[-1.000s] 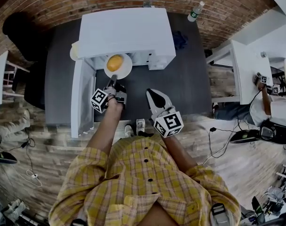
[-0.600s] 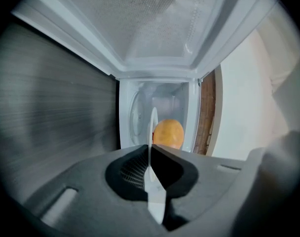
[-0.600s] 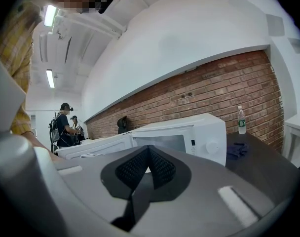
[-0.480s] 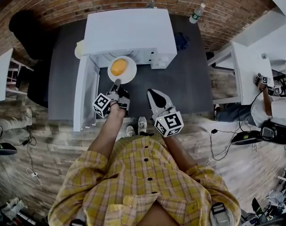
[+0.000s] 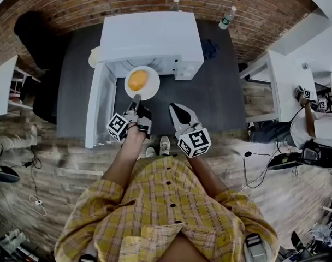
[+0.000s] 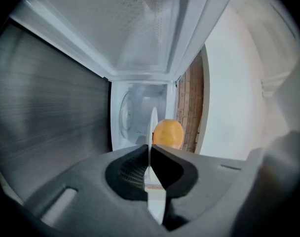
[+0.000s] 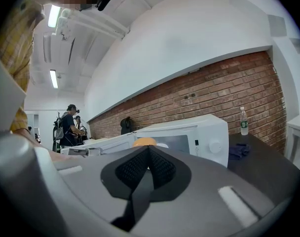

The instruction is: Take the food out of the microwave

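Observation:
A white plate [image 5: 148, 89] carrying a round orange food item [image 5: 137, 79] hangs just in front of the open white microwave [image 5: 150, 37]. My left gripper [image 5: 135, 99] is shut on the plate's near rim. In the left gripper view the plate [image 6: 153, 125] shows edge-on between the pads, with the food [image 6: 168, 133] on one side and the microwave cavity [image 6: 132, 117] behind it. My right gripper [image 5: 176, 111] hovers to the right of the plate, shut and holding nothing. In the right gripper view the gripper [image 7: 147, 154] points level at the microwave [image 7: 199, 132].
The microwave door [image 5: 98, 111] stands swung out to the left on the dark table [image 5: 220, 91]. A blue cloth [image 5: 209, 47] and two water bottles [image 5: 226, 15] sit at the table's far side. White desks and people are to the right.
The left gripper has drawn the plate with the food out of the microwave toward me and a little upward. The right gripper has stayed in place.

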`<action>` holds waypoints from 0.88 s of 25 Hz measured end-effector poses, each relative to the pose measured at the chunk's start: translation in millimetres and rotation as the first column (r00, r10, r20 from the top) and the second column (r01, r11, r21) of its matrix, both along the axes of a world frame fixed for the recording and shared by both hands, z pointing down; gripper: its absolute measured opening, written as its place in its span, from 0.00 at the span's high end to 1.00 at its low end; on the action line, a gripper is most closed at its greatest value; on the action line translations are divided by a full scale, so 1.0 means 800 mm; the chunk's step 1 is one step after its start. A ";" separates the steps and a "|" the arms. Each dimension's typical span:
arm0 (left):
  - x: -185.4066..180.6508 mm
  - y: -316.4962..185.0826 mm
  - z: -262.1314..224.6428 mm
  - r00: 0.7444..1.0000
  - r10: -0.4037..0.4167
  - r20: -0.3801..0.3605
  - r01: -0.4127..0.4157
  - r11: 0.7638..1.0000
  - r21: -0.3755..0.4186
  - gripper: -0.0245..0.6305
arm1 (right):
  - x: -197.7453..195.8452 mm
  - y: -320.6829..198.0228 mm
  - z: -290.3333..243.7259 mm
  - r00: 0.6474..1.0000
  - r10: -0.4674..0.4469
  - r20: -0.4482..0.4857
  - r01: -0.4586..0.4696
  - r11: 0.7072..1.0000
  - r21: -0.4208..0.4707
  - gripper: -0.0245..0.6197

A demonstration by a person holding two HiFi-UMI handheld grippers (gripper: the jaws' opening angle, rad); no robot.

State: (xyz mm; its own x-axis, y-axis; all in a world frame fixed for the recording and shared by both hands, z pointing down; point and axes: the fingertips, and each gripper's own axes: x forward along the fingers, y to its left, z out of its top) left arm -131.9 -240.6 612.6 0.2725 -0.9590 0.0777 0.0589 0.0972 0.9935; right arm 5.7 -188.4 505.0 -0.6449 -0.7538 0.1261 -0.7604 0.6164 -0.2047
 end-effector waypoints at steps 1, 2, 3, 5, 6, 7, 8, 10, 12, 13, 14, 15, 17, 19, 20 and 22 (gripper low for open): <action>0.000 0.003 -0.004 1.000 0.001 0.001 -0.001 1.000 0.008 0.94 | -0.001 0.001 -0.001 1.000 -0.002 0.002 0.002 1.000 0.000 0.96; 0.000 0.006 -0.009 1.000 0.002 0.004 -0.002 1.000 0.016 0.94 | -0.001 0.002 -0.001 1.000 -0.004 0.002 0.004 1.000 0.001 0.96; 0.000 0.009 -0.013 1.000 0.003 0.005 -0.003 1.000 0.023 0.94 | -0.002 0.002 -0.003 1.000 -0.006 0.002 0.006 1.000 0.003 0.96; 0.001 0.013 -0.023 1.000 0.001 -0.014 0.000 0.999 0.040 0.94 | -0.002 0.003 -0.005 1.000 -0.010 0.001 0.010 1.000 0.009 0.96; 0.002 0.015 -0.030 0.999 -0.004 -0.035 0.005 0.999 0.050 0.94 | -0.001 0.003 -0.006 1.000 -0.011 0.001 0.011 1.000 0.011 0.96; 0.004 0.016 -0.034 0.999 -0.006 -0.050 0.009 0.999 0.054 0.94 | -0.001 0.004 -0.007 1.000 -0.012 0.000 0.012 1.000 0.012 0.96; 0.004 0.019 -0.036 0.999 -0.004 -0.054 0.007 0.999 0.051 0.94 | -0.001 0.005 -0.007 1.000 -0.012 0.000 0.012 1.000 0.012 0.96; 0.006 0.024 -0.041 0.999 0.005 -0.047 -0.002 0.998 0.059 0.94 | -0.003 0.008 -0.006 1.000 -0.014 0.000 0.014 1.000 0.011 0.96; 0.006 0.028 -0.047 0.999 0.013 -0.035 -0.011 0.997 0.072 0.94 | -0.005 0.010 -0.007 1.000 -0.018 0.001 0.018 1.000 0.013 0.96; 0.005 0.031 -0.046 1.000 0.016 -0.022 -0.015 0.998 0.066 0.94 | -0.006 0.010 -0.008 1.000 -0.020 0.001 0.020 1.000 0.014 0.96; 0.003 0.034 -0.043 1.000 0.019 -0.010 -0.019 0.998 0.055 0.94 | -0.006 0.010 -0.008 1.000 -0.021 0.002 0.021 1.000 0.015 0.96; 0.003 0.037 -0.041 1.000 0.020 -0.002 -0.020 0.999 0.047 0.94 | -0.007 0.010 -0.008 1.000 -0.022 0.002 0.022 1.000 0.015 0.96; 0.002 0.041 -0.043 1.000 0.017 -0.008 -0.017 0.999 0.050 0.94 | -0.007 0.009 -0.008 1.000 -0.022 0.003 0.022 1.000 0.015 0.96; 0.004 0.046 -0.049 0.999 0.019 -0.028 -0.018 0.999 0.050 0.94 | -0.008 0.009 -0.008 1.000 -0.020 0.001 0.020 1.000 0.017 0.96; 0.005 0.049 -0.053 0.999 0.021 -0.036 -0.019 0.998 0.055 0.94 | -0.008 0.010 -0.008 1.000 -0.020 -0.001 0.020 1.000 0.019 0.96; 0.007 0.053 -0.065 0.998 0.021 -0.055 -0.016 0.997 0.081 0.94 | -0.008 0.014 -0.010 1.000 -0.021 -0.003 0.021 1.000 0.021 0.96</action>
State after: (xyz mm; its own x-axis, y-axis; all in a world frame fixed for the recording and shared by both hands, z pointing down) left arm -126.2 -198.0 560.2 0.2922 -0.9562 -0.0152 0.1131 0.0188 0.9934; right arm -0.7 -177.5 497.3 -0.6600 -0.7429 0.1121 -0.7481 0.6360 -0.1893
